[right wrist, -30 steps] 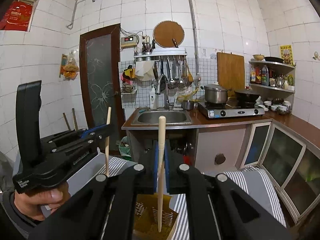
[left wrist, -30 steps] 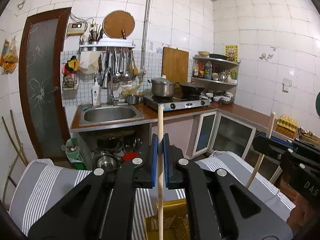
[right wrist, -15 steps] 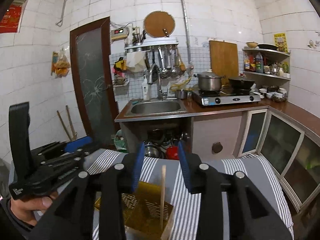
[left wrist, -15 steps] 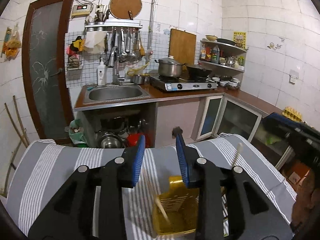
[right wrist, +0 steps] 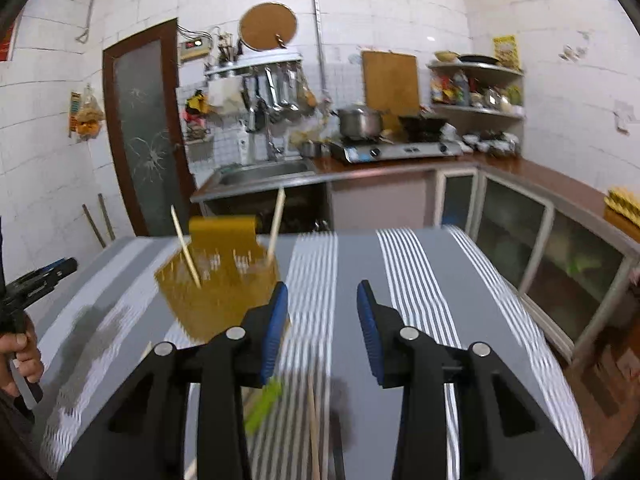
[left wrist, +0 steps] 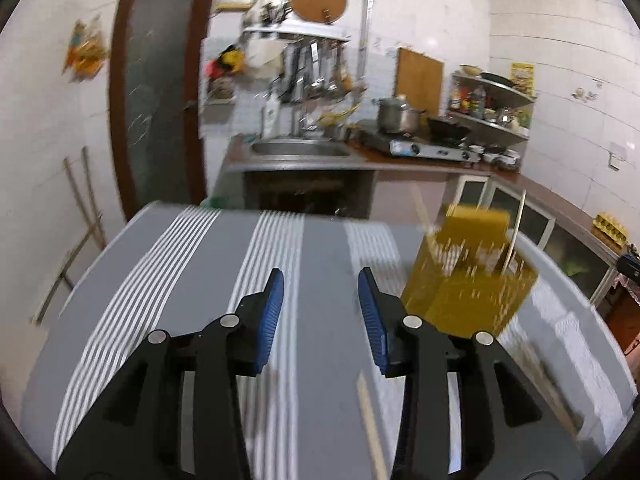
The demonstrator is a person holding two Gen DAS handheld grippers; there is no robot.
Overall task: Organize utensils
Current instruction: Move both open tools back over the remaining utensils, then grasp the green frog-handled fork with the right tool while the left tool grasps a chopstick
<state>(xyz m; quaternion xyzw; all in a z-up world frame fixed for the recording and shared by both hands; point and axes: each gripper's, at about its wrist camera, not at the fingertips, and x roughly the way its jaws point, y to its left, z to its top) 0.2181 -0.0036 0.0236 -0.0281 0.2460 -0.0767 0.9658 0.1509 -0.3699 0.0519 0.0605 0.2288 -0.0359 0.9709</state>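
- The left gripper [left wrist: 320, 312] is over the striped cloth [left wrist: 192, 280] on the counter. Its blue fingers [left wrist: 272, 316] are spread and are getting wider. Nothing is between them.
- The right gripper [right wrist: 322, 328] is over the same cloth [right wrist: 420, 280]. Its fingers [right wrist: 276, 328] are spread too, and nothing is between them.
- The yellow basket [left wrist: 468, 280] stands on the cloth. In the left view it is at about 2 o'clock from the gripper. In the right view the basket [right wrist: 216, 284] is at about 10 o'clock.
- Two chopsticks [right wrist: 186, 246] stand tilted in the basket, one on each side.
- One more chopstick [left wrist: 370, 428] lies flat on the cloth, near the left gripper at about 5 o'clock.
- A green thing [right wrist: 264, 404] lies on the cloth by the right gripper. It is too blurry to tell what it is.
- A hand [right wrist: 20, 356] shows at the left edge of the right view.
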